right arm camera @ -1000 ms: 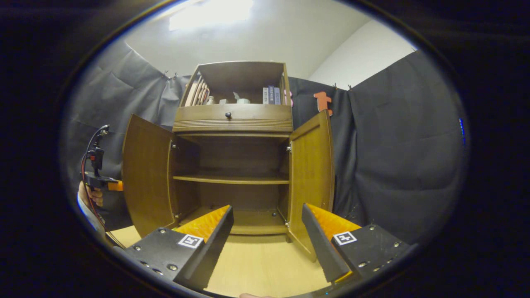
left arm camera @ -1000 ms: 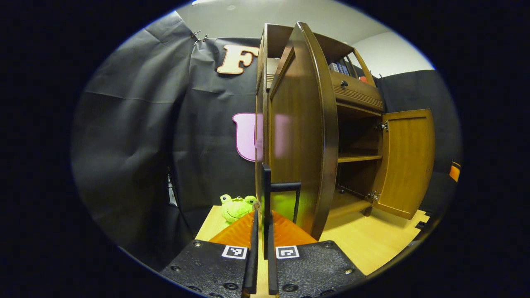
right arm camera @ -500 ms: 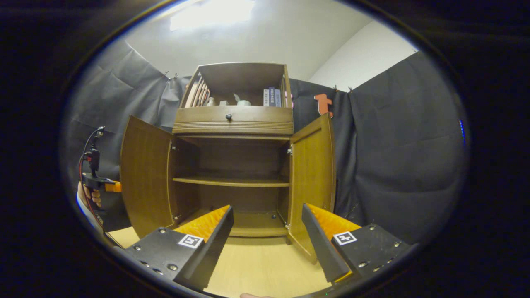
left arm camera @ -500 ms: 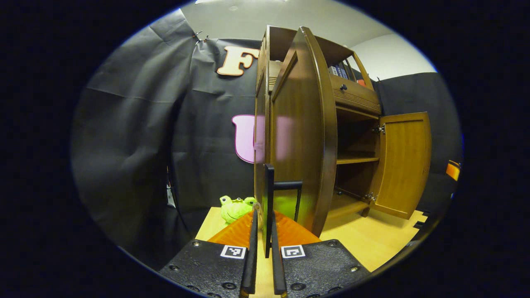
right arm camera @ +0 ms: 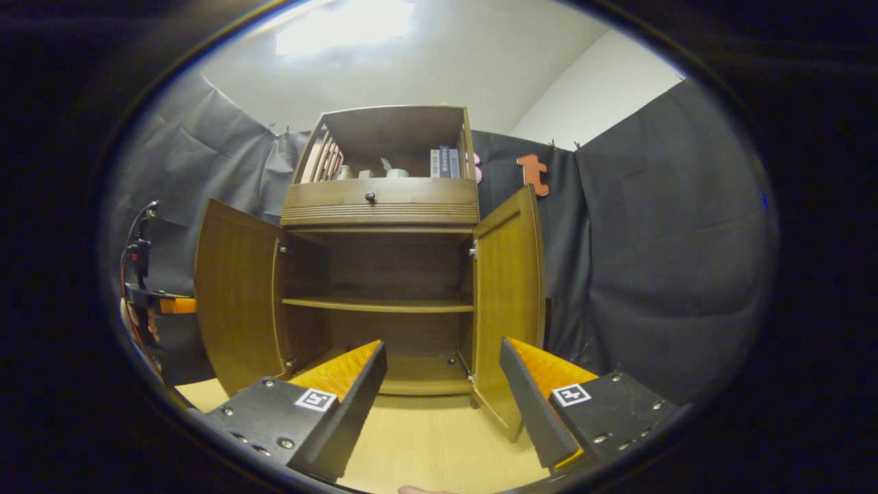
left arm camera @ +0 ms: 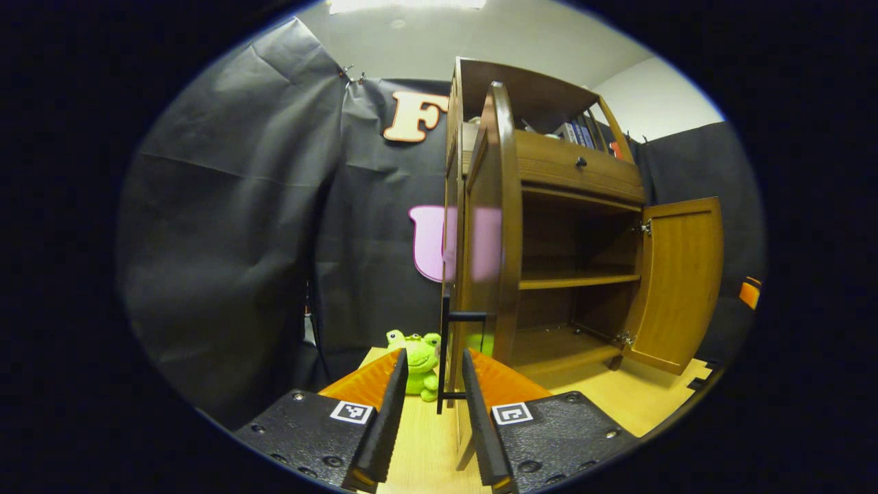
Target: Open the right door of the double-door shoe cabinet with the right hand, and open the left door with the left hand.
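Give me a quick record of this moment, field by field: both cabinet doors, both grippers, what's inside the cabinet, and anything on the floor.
left door: swung open, seen edge-on in the left gripper view
left door handle: black bar, between the left gripper's fingers, not clamped
right door: swung open
left gripper: open
right gripper: open, facing the cabinet, touching nothing
cabinet interior: one shelf, nothing visible on it
top shelf: books
floor: green frog toy beside the cabinet
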Motion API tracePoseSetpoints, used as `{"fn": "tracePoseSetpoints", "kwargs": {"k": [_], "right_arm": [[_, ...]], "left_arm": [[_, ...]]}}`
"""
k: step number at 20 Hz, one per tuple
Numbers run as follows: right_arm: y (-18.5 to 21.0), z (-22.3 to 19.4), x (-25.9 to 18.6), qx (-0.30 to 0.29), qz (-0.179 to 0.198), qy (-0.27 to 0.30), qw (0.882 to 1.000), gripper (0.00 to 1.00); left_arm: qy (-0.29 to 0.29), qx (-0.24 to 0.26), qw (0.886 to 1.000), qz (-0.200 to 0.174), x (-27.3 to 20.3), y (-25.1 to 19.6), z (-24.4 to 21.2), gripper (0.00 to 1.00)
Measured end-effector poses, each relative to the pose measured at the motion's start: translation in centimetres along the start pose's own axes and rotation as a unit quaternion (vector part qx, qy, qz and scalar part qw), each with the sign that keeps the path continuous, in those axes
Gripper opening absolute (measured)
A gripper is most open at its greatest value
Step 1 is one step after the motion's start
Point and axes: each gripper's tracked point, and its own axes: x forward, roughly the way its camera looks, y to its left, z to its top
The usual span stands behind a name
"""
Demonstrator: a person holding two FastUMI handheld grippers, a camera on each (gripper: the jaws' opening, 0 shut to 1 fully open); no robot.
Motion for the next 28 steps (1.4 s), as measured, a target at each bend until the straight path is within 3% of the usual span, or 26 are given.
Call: {"fn": "tracePoseSetpoints", "kwargs": {"k": [2, 7, 8, 9, 10, 11, 14, 15, 16, 17, 19, 25, 28], "right_arm": [[-0.9, 0.0, 0.5, 0.001, -0.002, -0.002, 1.0, 0.98], [-1.5, -0.6, 1.2, 0.031, 0.01, 0.001, 0.999, 0.98], [-1.7, -0.6, 1.5, 0.031, 0.012, 0.003, 0.999, 0.94], [-2.0, -0.8, 2.3, 0.031, 0.012, 0.006, 0.999, 0.98], [-2.5, -0.9, 3.0, 0.035, 0.009, 0.008, 0.999, 0.94], [-2.6, -0.8, 3.8, 0.039, 0.01, 0.012, 0.999, 0.98], [-3.4, -2.3, 5.9, 0.029, 0.016, 0.058, 0.998, 0.98], [-3.9, -2.3, 6.1, 0.023, 0.015, 0.067, 0.997, 0.98], [-4.5, -2.1, 6.3, 0.021, 0.011, 0.067, 0.997, 0.98], [-5.0, -1.8, 6.5, 0.02, 0.008, 0.065, 0.998, 0.98], [-5.8, -1.3, 6.6, 0.023, 0.006, 0.057, 0.998, 0.98], [-7.8, 0.1, 7.6, 0.026, 0.001, 0.039, 0.999, 0.99], [-8.7, -0.8, 9.2, 0.0, -0.001, 0.036, 0.999, 0.98]], "left_arm": [[-0.013, 0.006, 1.0, 0.011, -1.1, -0.5, 1.3, 0.54], [-0.042, -0.003, 0.999, -0.011, -4.0, -5.9, 5.4, 0.86], [-0.053, -0.003, 0.999, -0.01, -4.1, -6.9, 6.4, 0.84], [-0.061, -0.002, 0.998, -0.007, -4.1, -7.9, 7.0, 0.9], [-0.065, -0.007, 0.998, -0.004, -3.9, -9.0, 7.4, 0.93], [-0.066, -0.013, 0.998, -0.007, -3.7, -10.3, 7.8, 0.92], [-0.075, -0.02, 0.996, -0.037, -2.8, -15.6, 9.6, 0.96], [-0.084, -0.017, 0.996, -0.04, -2.3, -17.0, 10.4, 0.92], [-0.088, -0.013, 0.995, -0.041, -1.8, -18.2, 11.1, 0.96], [-0.088, -0.012, 0.995, -0.043, -1.2, -19.4, 11.4, 0.92], [-0.084, -0.014, 0.995, -0.052, -0.5, -21.6, 11.7, 0.93], [-0.108, 0.004, 0.994, -0.004, 0.5, -21.9, 13.0, 0.94], [-0.101, -0.013, 0.995, -0.013, 2.2, -24.2, 11.8, 0.92]]}}
